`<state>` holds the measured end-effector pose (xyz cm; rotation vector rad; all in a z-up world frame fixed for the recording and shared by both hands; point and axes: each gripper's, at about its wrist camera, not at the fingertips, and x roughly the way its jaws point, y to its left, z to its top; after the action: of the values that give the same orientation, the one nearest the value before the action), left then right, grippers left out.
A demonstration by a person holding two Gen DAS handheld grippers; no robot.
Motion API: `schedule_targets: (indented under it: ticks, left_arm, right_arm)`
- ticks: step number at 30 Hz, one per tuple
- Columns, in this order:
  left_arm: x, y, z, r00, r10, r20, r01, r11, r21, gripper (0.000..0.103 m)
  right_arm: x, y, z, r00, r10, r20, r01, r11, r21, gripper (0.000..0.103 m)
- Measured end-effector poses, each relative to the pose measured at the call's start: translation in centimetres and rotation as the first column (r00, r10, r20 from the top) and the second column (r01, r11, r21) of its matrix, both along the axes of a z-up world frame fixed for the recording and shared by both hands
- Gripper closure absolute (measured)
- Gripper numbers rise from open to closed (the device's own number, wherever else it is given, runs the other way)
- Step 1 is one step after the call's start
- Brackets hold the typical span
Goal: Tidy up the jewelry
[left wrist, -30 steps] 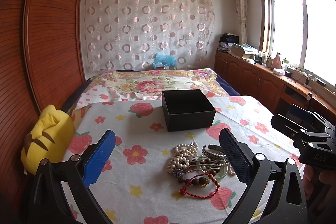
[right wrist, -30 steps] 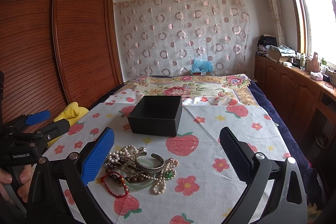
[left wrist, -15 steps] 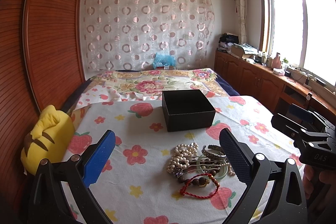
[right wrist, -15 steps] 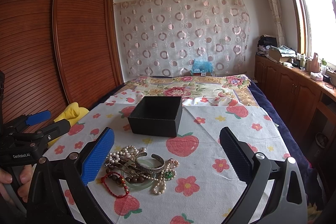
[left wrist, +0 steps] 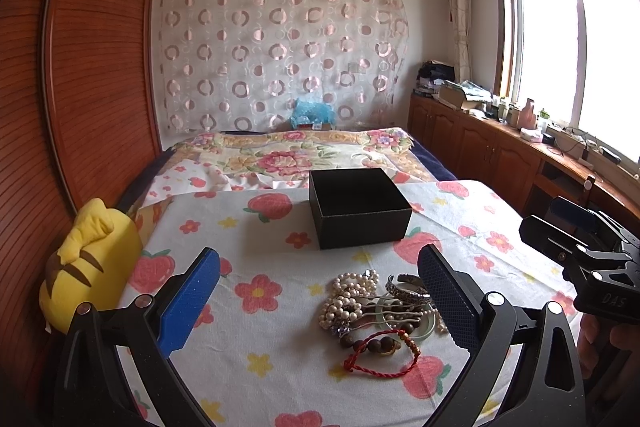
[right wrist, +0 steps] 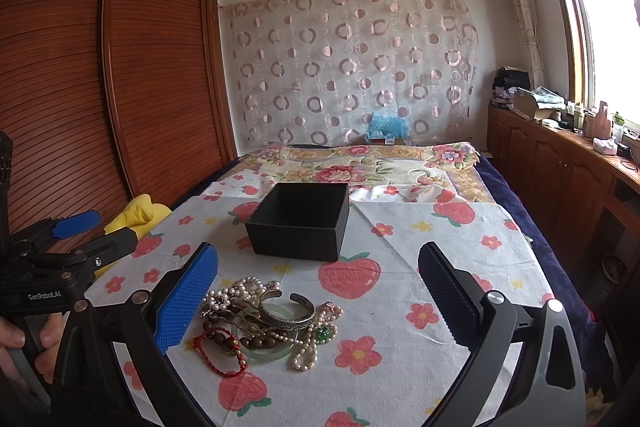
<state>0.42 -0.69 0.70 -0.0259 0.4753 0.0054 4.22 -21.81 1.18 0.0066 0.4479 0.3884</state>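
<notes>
A pile of jewelry [left wrist: 376, 307] lies on a strawberry-print cloth [left wrist: 272, 315]: pearl strands, a silver cuff [right wrist: 286, 313], a pale green bangle, brown beads and a red cord bracelet [left wrist: 380, 355]. The pile also shows in the right wrist view [right wrist: 268, 323]. An open, empty black box [left wrist: 360, 207] stands behind the pile, also in the right wrist view [right wrist: 300, 223]. My left gripper [left wrist: 320, 291] is open and empty, held above the cloth with the pile near its right finger. My right gripper [right wrist: 318, 291] is open and empty, with the pile near its left finger.
The cloth covers a bed with a floral blanket [left wrist: 296, 155] behind. A yellow plush toy [left wrist: 88, 267] sits at the left edge by a wooden wardrobe [left wrist: 80, 67]. A wooden counter [left wrist: 520, 155] with clutter runs along the right under the window.
</notes>
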Motion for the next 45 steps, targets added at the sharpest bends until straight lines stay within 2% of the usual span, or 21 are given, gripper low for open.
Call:
schedule_targets:
  ticks: [8, 14, 19, 28, 33, 35, 40, 42, 45]
  left_arm:
    - [0.6, 0.4, -2.7, 0.999, 0.002, -0.041, -0.002, 1.000, -0.004, 0.008]
    - [1.3, 1.7, -4.2, 0.995, -0.006, -0.098, 0.006, 1.000, 0.006, 0.008]
    - [2.0, 2.5, -5.6, 0.989, -0.020, -0.150, 0.022, 1.000, 0.009, 0.008]
    - [3.3, 3.2, -7.9, 0.970, -0.062, -0.237, 0.063, 0.998, -0.003, 0.008]
    - [4.3, 3.5, -8.5, 0.958, -0.108, -0.264, 0.100, 0.994, -0.046, 0.008]
    - [4.9, 3.5, -8.7, 0.952, -0.145, -0.271, 0.128, 0.989, -0.078, 0.008]
    - [6.7, 3.2, -9.3, 0.926, -0.224, -0.305, 0.184, 0.971, -0.155, 0.031]
    - [7.4, 2.9, -9.6, 0.916, -0.249, -0.315, 0.202, 0.964, -0.175, 0.040]
    - [8.3, 2.5, -10.1, 0.898, -0.287, -0.333, 0.230, 0.952, -0.200, 0.054]
  right_arm:
    - [1.3, 0.9, -0.7, 0.999, 0.038, -0.027, -0.038, 0.999, -0.004, 0.004]
    - [2.0, 1.0, -2.6, 0.993, 0.085, -0.087, -0.088, 0.996, -0.032, 0.022]
    - [3.0, 2.4, -4.1, 0.979, 0.148, -0.143, -0.159, 0.985, -0.069, 0.031]
    - [5.6, 6.1, -7.2, 0.916, 0.281, -0.285, -0.321, 0.942, -0.103, 0.054]
    - [6.7, 7.2, -8.3, 0.874, 0.329, -0.357, -0.384, 0.919, -0.093, 0.066]
    - [6.9, 7.7, -8.6, 0.862, 0.343, -0.372, -0.404, 0.910, -0.097, 0.068]
    - [7.2, 8.2, -9.1, 0.850, 0.357, -0.388, -0.429, 0.896, -0.115, 0.080]
    - [7.4, 8.2, -9.2, 0.848, 0.360, -0.390, -0.434, 0.893, -0.121, 0.089]
    - [7.4, 8.0, -9.0, 0.843, 0.374, -0.386, -0.447, 0.887, -0.117, 0.096]
